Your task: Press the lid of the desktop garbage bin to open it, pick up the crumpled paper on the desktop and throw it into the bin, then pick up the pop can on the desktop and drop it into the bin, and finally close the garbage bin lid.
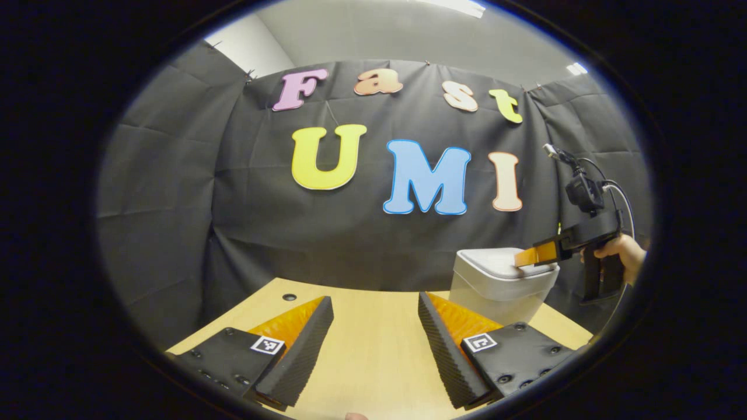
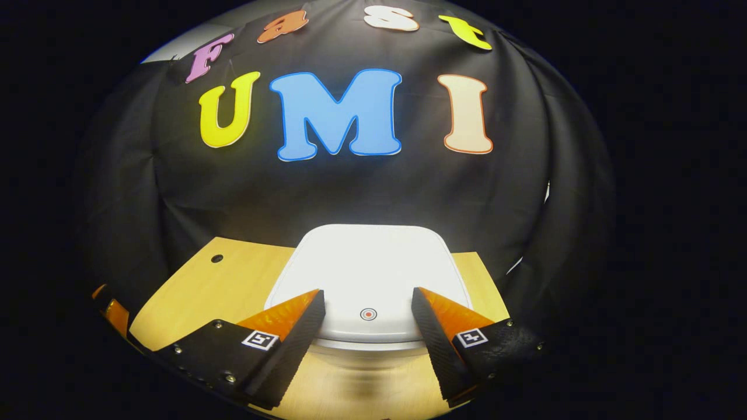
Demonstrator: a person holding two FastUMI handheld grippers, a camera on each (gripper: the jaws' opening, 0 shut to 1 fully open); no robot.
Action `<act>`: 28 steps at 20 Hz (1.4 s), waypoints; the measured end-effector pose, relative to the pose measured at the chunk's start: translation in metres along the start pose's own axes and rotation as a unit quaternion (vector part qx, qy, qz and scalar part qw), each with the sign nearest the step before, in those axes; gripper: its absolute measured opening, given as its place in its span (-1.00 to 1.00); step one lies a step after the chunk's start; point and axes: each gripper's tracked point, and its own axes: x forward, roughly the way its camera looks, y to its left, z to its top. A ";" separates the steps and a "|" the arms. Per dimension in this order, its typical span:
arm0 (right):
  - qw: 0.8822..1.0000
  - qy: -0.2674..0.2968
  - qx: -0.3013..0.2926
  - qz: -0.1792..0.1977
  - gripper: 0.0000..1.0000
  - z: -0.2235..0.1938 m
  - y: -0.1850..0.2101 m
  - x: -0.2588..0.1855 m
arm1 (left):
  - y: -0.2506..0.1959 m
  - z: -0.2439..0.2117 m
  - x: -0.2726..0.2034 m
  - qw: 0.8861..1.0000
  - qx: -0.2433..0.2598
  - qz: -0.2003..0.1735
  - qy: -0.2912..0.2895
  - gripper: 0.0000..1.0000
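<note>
Table (image 1: 373, 350): light wood top, bare grain, one small dark round hole (image 1: 289, 297) near far left corner.
Cloth (image 1: 175, 204): black, creased, hung behind table as backdrop.
Wall (image 1: 251, 44): pale, above cloth at upper left.
Ceiling lights (image 1: 575, 69): bright, overhead.

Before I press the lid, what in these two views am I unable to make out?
- Contact: in the left gripper view the right hand-held gripper overlaps the white plastic desktop bin's closed lid; touching or hovering, I cannot tell.
- Bin body: in the right gripper view the lid and the gripper's own open fingers hide the walls below.
- Front of the light wooden desktop: cut off by the bottom edge of the left gripper view, partly behind the left hand-held gripper.
</note>
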 end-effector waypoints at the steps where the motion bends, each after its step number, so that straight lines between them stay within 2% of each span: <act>1: 1.000 0.002 -0.003 -0.001 0.90 -0.001 0.000 -0.001 | -0.001 -0.001 0.001 1.000 0.000 -0.002 0.001 0.91; 6: 1.000 0.010 -0.007 0.000 0.92 -0.005 0.000 0.002 | -0.006 -0.005 0.009 1.000 -0.002 -0.017 0.004 0.93; 9: 1.000 0.018 0.014 0.021 0.94 -0.012 0.000 0.005 | -0.012 -0.008 0.015 0.999 -0.011 -0.032 0.008 0.92; 14: 0.999 -0.020 0.028 0.011 0.94 -0.007 -0.002 0.005 | -0.015 -0.011 0.027 0.999 -0.009 -0.051 0.011 0.92; 20: 0.997 -0.062 0.031 -0.025 0.91 -0.002 -0.001 0.002 | 0.000 0.006 0.029 0.999 0.007 -0.036 -0.001 0.92; 28: 0.987 -0.147 0.055 -0.023 0.90 0.020 0.019 -0.052 | 0.003 0.034 0.043 0.999 0.023 -0.026 -0.023 0.92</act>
